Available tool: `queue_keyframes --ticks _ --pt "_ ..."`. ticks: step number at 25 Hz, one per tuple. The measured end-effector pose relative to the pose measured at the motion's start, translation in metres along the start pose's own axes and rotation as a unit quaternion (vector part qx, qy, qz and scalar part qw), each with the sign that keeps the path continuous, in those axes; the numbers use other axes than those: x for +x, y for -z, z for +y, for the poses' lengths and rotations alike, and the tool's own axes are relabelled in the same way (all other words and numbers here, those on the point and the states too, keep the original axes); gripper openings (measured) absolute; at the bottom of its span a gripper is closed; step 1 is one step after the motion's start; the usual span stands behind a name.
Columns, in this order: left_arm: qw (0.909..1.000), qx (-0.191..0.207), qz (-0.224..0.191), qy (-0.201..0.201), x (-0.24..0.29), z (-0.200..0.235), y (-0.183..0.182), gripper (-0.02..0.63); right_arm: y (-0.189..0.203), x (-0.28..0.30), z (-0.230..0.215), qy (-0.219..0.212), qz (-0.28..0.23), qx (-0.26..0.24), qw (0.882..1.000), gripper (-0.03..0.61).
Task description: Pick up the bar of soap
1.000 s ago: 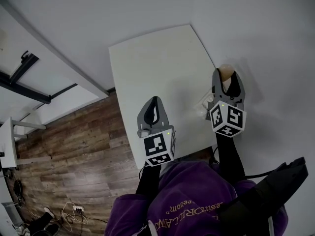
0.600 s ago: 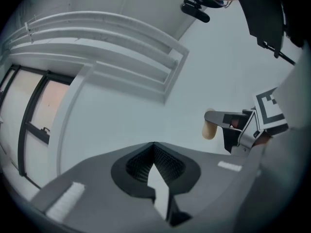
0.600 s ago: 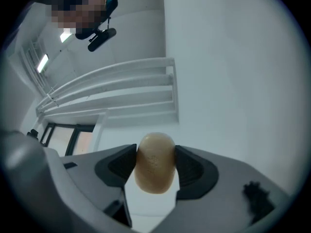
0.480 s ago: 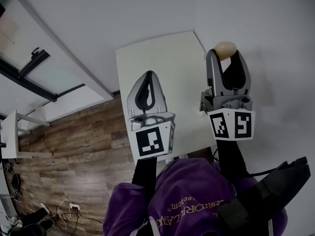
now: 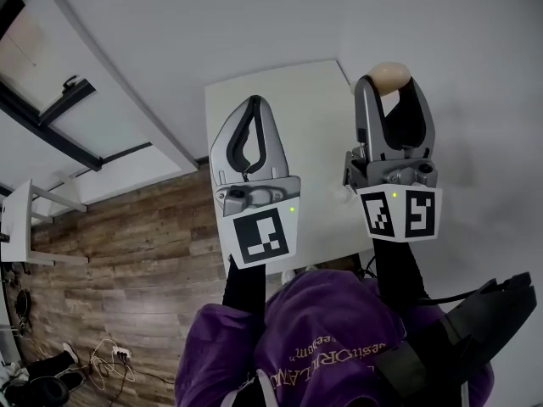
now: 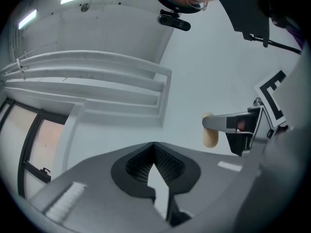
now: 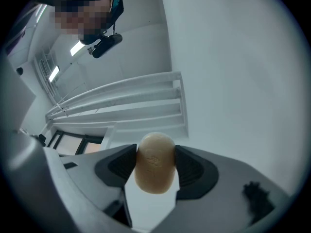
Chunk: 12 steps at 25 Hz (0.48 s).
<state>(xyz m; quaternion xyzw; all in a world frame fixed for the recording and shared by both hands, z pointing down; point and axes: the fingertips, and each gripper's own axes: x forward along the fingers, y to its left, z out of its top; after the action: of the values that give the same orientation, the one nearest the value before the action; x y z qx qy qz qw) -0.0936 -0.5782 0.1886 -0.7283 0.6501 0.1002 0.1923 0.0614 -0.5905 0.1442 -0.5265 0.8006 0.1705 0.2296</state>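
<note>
The right tool (image 5: 389, 90) clamps the bar of soap (image 7: 155, 162) at its jaw tips, in the air near the white worktop's (image 5: 293, 113) far right corner, the left tool (image 5: 253, 105) alongside with jaws together.

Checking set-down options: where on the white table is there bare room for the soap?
The white table is bare along its far edge and down the strip between the left gripper and the right gripper, shut on the soap. Its near part lies hidden behind both grippers.
</note>
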Motion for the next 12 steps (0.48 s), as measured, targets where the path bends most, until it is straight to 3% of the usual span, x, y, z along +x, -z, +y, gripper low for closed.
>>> queue_keyframes --ticks 12 --pt "0.9997 0.012 -0.018 0.010 0.0036 -0.0064 -0.0109 0.004 -0.0105 0.0005 0.0004 -0.001 -0.012 -0.009 1.000 0.258"
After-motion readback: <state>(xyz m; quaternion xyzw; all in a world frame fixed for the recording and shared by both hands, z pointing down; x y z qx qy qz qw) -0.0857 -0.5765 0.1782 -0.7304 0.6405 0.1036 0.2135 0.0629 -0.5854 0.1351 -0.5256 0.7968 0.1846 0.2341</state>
